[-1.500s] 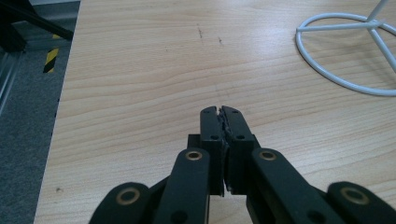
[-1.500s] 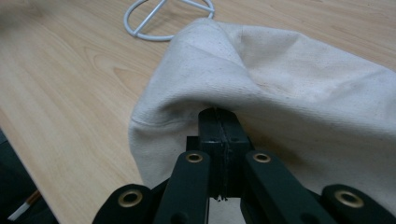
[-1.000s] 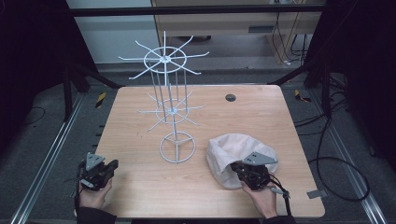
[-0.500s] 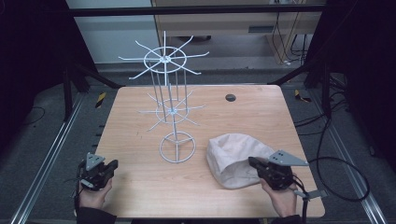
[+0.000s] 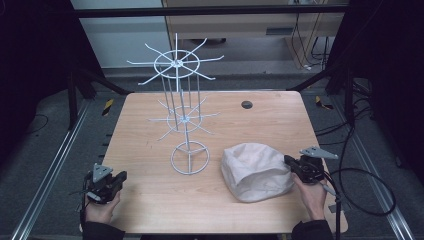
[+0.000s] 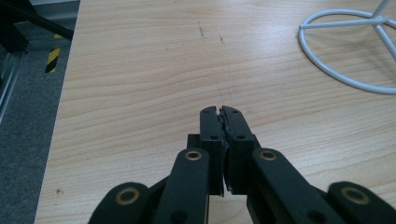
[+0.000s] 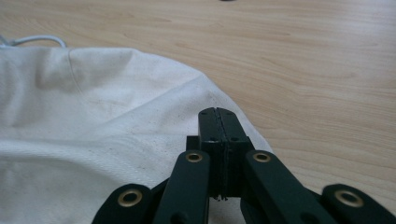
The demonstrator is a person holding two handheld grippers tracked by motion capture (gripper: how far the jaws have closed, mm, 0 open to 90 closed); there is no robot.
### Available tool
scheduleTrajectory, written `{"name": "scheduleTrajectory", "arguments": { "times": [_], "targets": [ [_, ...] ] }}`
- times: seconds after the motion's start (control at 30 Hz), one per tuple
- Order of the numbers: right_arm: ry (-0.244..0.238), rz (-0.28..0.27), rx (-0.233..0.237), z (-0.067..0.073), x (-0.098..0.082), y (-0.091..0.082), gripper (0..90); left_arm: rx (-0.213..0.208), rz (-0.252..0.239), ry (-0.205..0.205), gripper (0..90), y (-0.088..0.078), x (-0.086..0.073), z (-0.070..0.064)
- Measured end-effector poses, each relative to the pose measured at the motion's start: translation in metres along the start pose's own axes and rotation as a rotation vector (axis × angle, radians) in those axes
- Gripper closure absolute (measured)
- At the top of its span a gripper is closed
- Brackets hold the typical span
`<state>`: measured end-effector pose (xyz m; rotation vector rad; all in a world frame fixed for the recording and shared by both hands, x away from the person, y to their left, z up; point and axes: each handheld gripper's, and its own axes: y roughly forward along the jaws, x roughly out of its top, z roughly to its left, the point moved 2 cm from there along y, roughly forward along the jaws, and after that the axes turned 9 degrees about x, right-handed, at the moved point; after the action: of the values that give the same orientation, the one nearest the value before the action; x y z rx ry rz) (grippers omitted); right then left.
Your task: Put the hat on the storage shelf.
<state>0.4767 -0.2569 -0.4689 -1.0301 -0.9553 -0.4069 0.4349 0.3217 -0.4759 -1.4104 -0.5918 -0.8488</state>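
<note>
My right tongs [image 5: 290,161] are closed on nothing, tips at the right edge of the cream cloth cap [image 5: 256,171] — it lies just to their left on the worktop [image 5: 150,200], front right of the white wire rack [image 5: 182,120]. My left tongs [image 5: 120,176] are closed too, empty, well apart at the front left corner. The right hand is clearly nearer; the cap's long axis runs left to right, toward the tips.

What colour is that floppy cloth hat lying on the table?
The cloth hat is off-white, a plain cream with faint smudges. The right gripper view shows it best.
</note>
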Motion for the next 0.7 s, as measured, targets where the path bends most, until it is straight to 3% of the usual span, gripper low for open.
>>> {"name": "scheduleTrajectory", "arguments": {
  "times": [0.13, 0.3, 0.5, 0.7],
  "targets": [
    [-0.02, 0.051, -0.023, -0.003, -0.006, 0.003, 90.0, -0.002, 0.001, 0.004, 87.6, 0.0, 0.0, 0.0],
    [-0.017, 0.068, -0.017, -0.003, -0.014, -0.004, 90.0, -0.003, -0.002, 0.006, 87.6, -0.001, 0.0, 0.0],
    [-0.049, 0.089, -0.02, 0.004, -0.023, -0.018, 90.0, -0.006, -0.002, 0.005, 87.6, -0.001, 0.0, -0.001],
    [-0.051, 0.099, -0.013, 0.013, -0.033, -0.028, 90.0, -0.006, -0.003, 0.005, 87.6, -0.001, 0.0, 0.0]
  ]
}}
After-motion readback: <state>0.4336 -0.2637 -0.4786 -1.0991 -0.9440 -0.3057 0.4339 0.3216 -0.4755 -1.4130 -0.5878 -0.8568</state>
